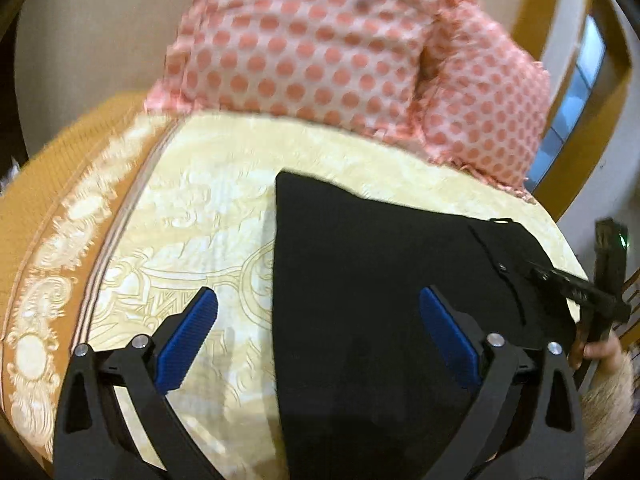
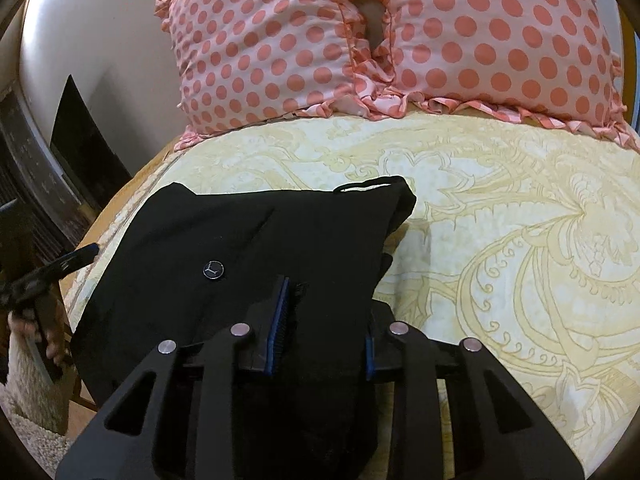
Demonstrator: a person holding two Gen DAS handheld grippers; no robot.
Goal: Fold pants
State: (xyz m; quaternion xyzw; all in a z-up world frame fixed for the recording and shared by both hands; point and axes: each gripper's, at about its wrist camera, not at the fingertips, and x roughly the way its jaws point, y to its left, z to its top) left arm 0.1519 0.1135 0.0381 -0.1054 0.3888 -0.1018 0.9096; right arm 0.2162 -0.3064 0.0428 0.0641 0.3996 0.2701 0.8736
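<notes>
Black fabric pants lie partly folded on a bed with a cream bedspread patterned in yellow scrolls, their waist end with a small round dark button toward two pink pillows with coral polka dots and ruffled edges. The right gripper has its blue-padded jaws narrowed around a bunched fold of the pants' edge, pinching it. The left gripper hovers above the pants and bedspread, jaws spread wide and holding nothing.
</notes>
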